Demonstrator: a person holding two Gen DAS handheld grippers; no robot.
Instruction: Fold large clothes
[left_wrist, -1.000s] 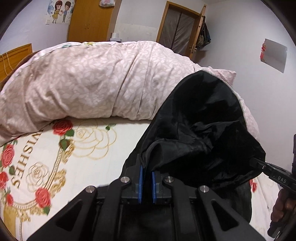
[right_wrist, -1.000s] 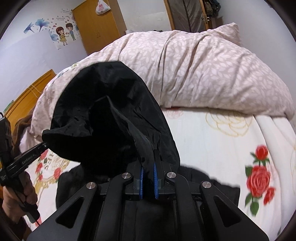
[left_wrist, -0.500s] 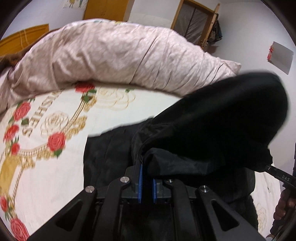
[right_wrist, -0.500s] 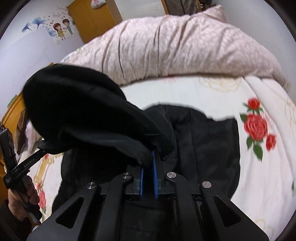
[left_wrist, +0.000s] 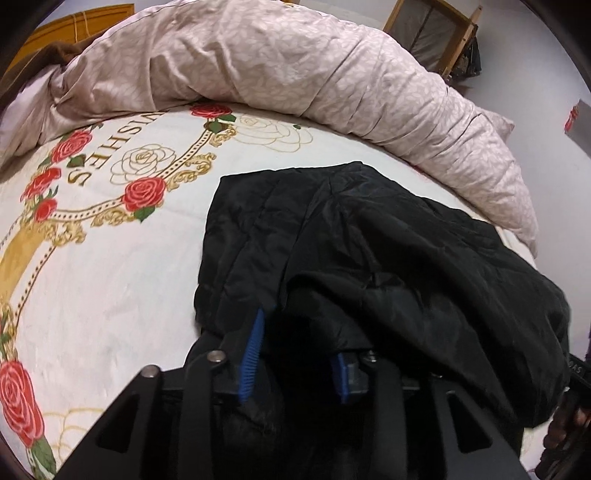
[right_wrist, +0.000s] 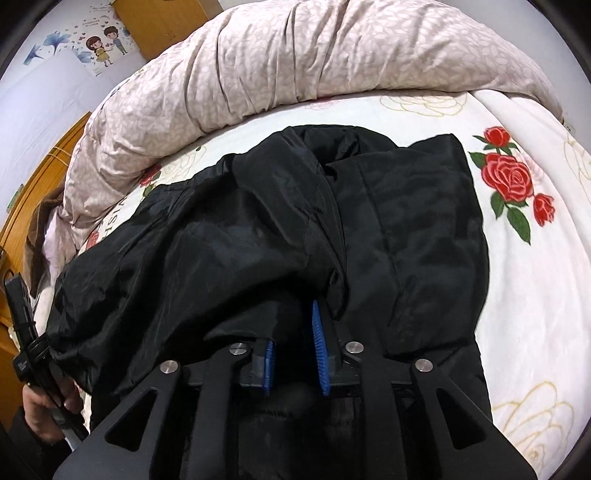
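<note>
Each gripper is a matte black frame of angular struts with triangular cut-outs, fastened by round silver screws, and its two fingers carry ribbed blue pads. The left gripper and the right gripper share this build. At 8 o'clock in the right wrist view, a hand shows against a dark sleeve beside a black handle with small white lettering.

You have one black garment spread over one rose-print bedsheet, one pink leaf-patterned duvet bunched behind it, two grippers, left and right, and one cartoon wall sticker.
</note>
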